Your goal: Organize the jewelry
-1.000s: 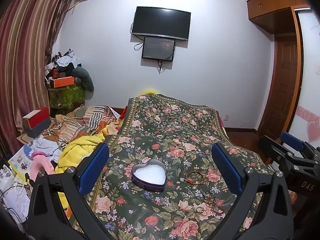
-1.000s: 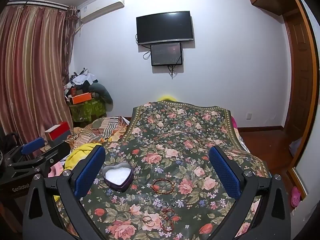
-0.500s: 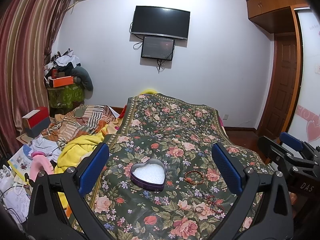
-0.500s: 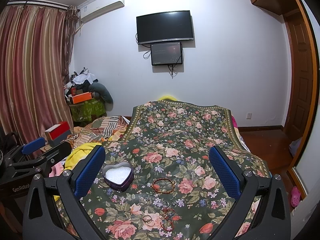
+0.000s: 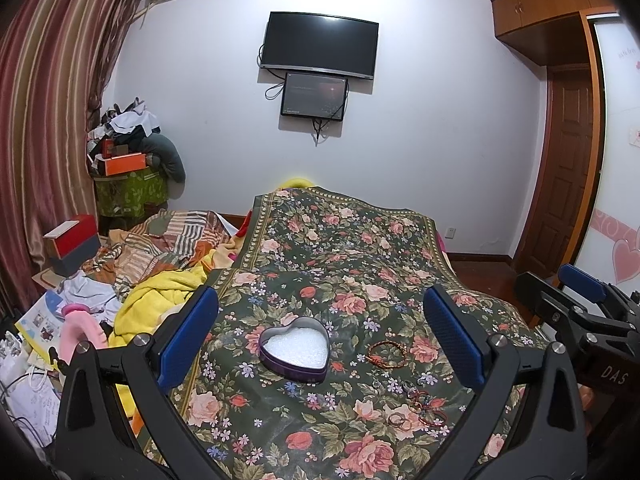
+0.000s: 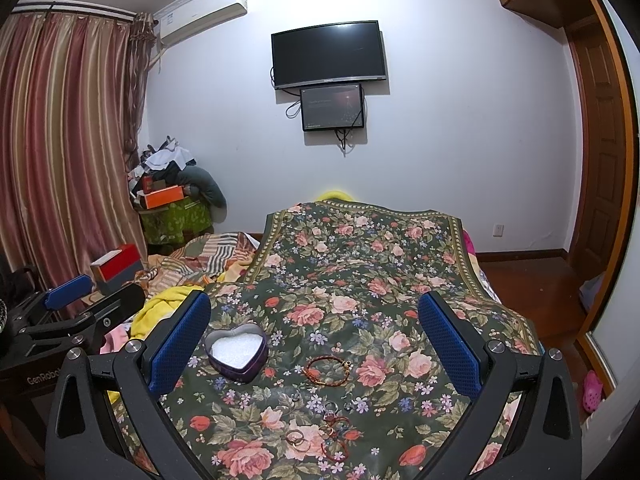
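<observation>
Both grippers, left (image 5: 320, 340) and right (image 6: 314, 346), spread wide, empty, above floral bedspread (image 5: 340, 248); heart tin (image 5: 294, 349) left of bracelet (image 5: 387, 355).

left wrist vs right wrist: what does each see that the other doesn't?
Only left wrist: the right tool at its right edge, a heart-patterned panel, a pink object among papers.
Only right wrist: the left tool at its left edge, a pink shoe on the floor.
Both: heart-shaped tin, red bracelet, tangle of rings, floral cloth, wall screens. Both tools open, empty.
</observation>
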A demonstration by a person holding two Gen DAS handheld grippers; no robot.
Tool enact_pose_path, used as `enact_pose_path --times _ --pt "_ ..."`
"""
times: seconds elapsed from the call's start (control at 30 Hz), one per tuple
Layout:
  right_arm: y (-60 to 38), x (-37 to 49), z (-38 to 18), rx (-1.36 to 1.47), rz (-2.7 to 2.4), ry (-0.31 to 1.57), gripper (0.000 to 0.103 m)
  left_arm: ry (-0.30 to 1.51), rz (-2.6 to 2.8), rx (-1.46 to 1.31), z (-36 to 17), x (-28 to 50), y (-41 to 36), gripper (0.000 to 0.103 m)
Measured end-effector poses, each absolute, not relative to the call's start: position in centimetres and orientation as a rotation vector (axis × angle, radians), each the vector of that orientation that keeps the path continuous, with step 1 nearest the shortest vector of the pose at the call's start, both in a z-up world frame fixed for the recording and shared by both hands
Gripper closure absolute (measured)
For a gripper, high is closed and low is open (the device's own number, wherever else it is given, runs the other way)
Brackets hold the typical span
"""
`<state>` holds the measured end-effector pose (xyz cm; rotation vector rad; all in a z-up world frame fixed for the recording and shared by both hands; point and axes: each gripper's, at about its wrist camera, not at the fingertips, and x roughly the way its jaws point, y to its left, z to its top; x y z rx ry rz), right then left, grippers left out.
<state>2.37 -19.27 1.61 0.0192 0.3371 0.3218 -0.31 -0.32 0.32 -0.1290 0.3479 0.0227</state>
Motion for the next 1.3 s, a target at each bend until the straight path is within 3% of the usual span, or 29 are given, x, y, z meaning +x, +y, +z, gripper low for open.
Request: enact_pose_path --times 0.6,1.3 --pt "-19.4 2.5 1.3 0.019 0.315 0.346 0.0 0.358 0.022 -0.121 0.6 0.0 -0.7 0.0" --pt "-21.5 5.6 -2.7 0.008 0.249 0.534 0.0 0.606 0.049 -0.145 -4.9 5.0 0.4 0.0"
